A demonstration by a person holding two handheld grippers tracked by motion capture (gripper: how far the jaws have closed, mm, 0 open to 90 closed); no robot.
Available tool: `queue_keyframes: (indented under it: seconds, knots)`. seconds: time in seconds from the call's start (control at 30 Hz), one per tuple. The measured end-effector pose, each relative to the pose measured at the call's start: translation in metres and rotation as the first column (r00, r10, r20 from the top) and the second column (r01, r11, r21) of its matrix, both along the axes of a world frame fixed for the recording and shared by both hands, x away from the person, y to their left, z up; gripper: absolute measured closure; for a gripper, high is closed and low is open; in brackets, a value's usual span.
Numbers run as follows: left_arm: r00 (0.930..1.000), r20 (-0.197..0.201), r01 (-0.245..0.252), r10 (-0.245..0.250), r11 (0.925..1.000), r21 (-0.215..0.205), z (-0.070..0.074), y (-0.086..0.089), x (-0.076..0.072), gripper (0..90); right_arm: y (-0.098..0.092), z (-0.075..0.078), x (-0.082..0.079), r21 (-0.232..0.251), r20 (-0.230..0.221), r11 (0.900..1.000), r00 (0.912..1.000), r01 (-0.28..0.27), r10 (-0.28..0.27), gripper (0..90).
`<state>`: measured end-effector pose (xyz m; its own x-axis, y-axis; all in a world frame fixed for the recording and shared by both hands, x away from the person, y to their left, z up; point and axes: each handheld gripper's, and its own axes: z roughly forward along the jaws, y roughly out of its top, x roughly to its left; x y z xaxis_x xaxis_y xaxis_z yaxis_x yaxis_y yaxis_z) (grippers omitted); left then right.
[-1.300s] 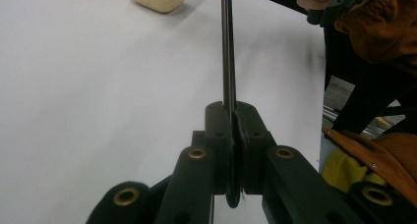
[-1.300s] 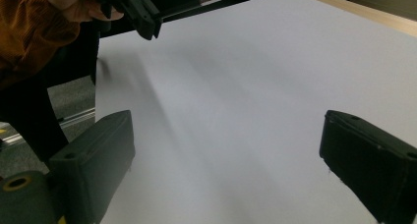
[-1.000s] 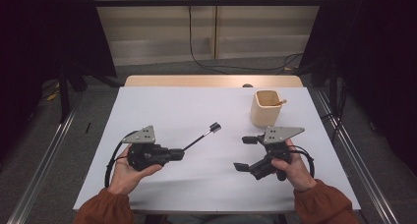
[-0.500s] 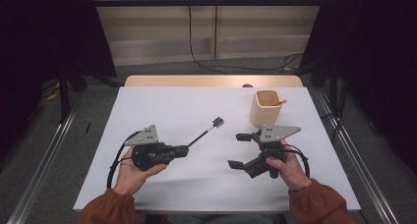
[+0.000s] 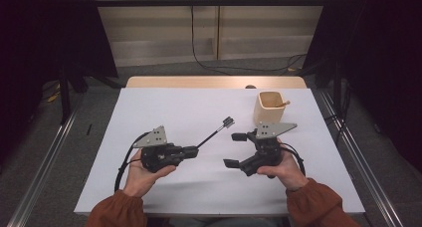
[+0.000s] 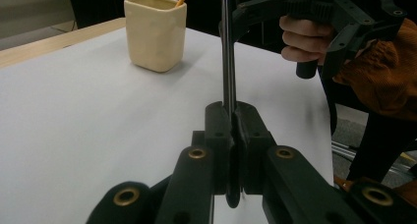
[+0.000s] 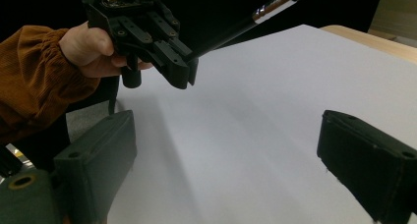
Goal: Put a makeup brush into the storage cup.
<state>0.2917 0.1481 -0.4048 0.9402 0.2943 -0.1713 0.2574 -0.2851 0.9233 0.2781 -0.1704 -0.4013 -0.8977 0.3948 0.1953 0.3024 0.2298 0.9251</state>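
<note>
left gripper (image 5: pixel 191 151): clenched on brush (image 5: pixel 215 131), handle end in jaws, head toward cup (image 5: pixel 269 107) | right gripper (image 5: pixel 236 150): released, jaws wide, just beside brush head

Lab test bay: white-covered table (image 5: pixel 149 112), black curtains (image 5: pixel 45 33), floor rails (image 5: pixel 45 172).

The desk (image 5: pixel 149 107) lay bare across the upper left and centre of the high view — wide room there. At upper right the cream cup (image 5: pixel 269 107) stood in the way, and the thin black brush (image 5: pixel 215 132) slanted across mid-frame between the two tools.
</note>
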Motion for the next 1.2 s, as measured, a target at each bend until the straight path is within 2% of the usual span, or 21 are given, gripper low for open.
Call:
queue_keyframes:
  seconds: [0.2,0.3,0.4,0.5,0.63,0.8,0.93,1.2]
  knots:
    - [0.9999,0.006,0.009,-0.009,0.9999,0.008,-0.003,-0.005,-0.001,85.6,0.004,0.002,0.001,-0.027,0.019,1.000,0.9998,0.005,-0.005,7.3]
    - [0.9999,0.008,0.010,-0.010,0.9999,0.006,-0.005,-0.006,-0.002,85.6,0.006,0.003,-0.001,-0.009,0.076,1.000,0.9968,0.027,-0.026,16.5]
    - [0.9998,0.009,0.016,-0.016,0.9998,0.010,-0.006,-0.008,-0.003,85.7,0.006,0.003,0.002,0.028,0.078,1.000,0.9969,0.011,-0.013,23.3]
    - [0.9998,0.012,0.017,-0.017,0.9998,0.007,-0.007,-0.009,-0.004,85.6,0.007,0.003,0.005,0.045,0.065,0.999,0.9978,0.010,-0.013,26.2]
    - [0.9998,0.005,0.019,-0.019,0.9998,0.006,-0.009,-0.010,-0.004,85.6,0.008,0.004,0.007,0.055,0.059,0.999,0.9983,-0.001,-0.002,35.8]
    - [0.9998,0.006,0.017,-0.017,0.9998,0.011,-0.012,-0.011,-0.005,85.6,0.008,0.004,0.010,0.067,0.030,0.998,0.9994,-0.020,0.018,46.4]
    - [0.9997,0.004,0.025,-0.025,0.9996,0.014,-0.013,-0.012,-0.005,85.6,0.006,0.004,0.012,0.078,0.023,0.997,0.9997,0.000,-0.002,52.3]
    - [0.9992,0.004,0.039,-0.039,0.9990,0.022,-0.016,-0.018,-0.007,85.6,0.004,0.003,0.013,0.092,-0.011,0.996,0.9999,0.002,-0.001,66.7]
